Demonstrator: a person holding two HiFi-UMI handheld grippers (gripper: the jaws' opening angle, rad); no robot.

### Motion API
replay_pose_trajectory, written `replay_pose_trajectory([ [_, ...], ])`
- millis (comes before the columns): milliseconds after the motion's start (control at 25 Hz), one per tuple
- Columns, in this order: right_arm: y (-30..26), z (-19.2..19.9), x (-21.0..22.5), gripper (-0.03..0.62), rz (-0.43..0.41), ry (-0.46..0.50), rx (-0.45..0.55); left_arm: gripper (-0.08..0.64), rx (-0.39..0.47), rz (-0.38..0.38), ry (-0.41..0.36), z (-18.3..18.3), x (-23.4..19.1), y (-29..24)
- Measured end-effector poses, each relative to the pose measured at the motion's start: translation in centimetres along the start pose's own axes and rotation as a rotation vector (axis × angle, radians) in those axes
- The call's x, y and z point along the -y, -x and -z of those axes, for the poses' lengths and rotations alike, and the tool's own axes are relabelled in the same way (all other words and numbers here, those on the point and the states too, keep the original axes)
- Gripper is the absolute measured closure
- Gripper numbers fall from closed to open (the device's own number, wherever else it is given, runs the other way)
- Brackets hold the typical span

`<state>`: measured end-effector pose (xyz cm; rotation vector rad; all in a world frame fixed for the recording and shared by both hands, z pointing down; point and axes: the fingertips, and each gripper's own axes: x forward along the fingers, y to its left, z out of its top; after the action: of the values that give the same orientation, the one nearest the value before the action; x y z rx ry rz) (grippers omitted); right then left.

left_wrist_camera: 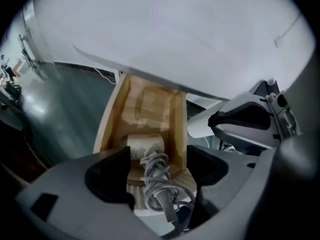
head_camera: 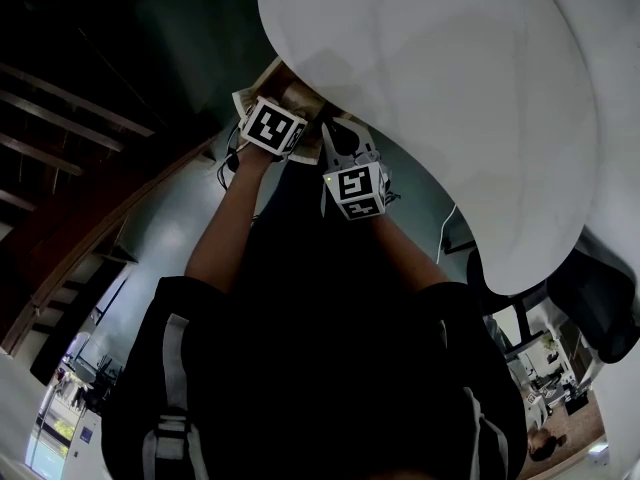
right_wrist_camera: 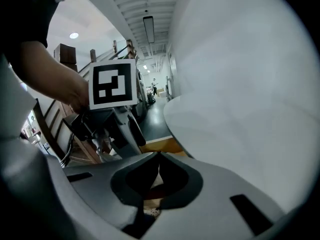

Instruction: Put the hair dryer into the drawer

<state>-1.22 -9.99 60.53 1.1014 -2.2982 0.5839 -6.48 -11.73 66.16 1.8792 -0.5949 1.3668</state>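
Note:
The hair dryer (left_wrist_camera: pixel 146 145) lies inside the pulled-out wooden drawer (left_wrist_camera: pixel 112 119) under the white table (left_wrist_camera: pixel 175 34). Its body is cream, and its grey cord (left_wrist_camera: pixel 155 176) is coiled toward me. My left gripper (left_wrist_camera: pixel 157 176) hangs over the drawer's near end with its jaws wide open. The cord shows in the gap and neither pad touches it. My right gripper (right_wrist_camera: pixel 159 158) is shut with nothing in it, just to the right of the left one. In the head view both marker cubes (head_camera: pixel 270 126) (head_camera: pixel 355 190) sit at the table's edge by the drawer (head_camera: pixel 290 96).
The round white table top (head_camera: pixel 430 88) overhangs the drawer and fills the upper right. Dark glossy floor (head_camera: pixel 170 238) lies to the left, with wooden stairs (head_camera: pixel 50 138) beyond. A dark chair (head_camera: pixel 600 303) stands at the far right.

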Motion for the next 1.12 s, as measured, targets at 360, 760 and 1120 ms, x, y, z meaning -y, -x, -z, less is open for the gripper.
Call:
replay_pose_trajectory([
  [360,2.6,-6.0,-0.7,0.568,-0.023,0.025,0.119,0.507,0.376,-0.074,-0.018,-3.4,0.3,7.6],
  [760,9.7,-16.0,1.6,0.568,0.097,0.044,0.338,0.552,0.851,-0.202,-0.059,-7.7,3.8,21.1],
  [1120,17.0,-23.3,3.4,0.568,0.217,0.092,0.557,0.552,1.153,-0.307,-0.107,-9.2,6.1,32.3],
])
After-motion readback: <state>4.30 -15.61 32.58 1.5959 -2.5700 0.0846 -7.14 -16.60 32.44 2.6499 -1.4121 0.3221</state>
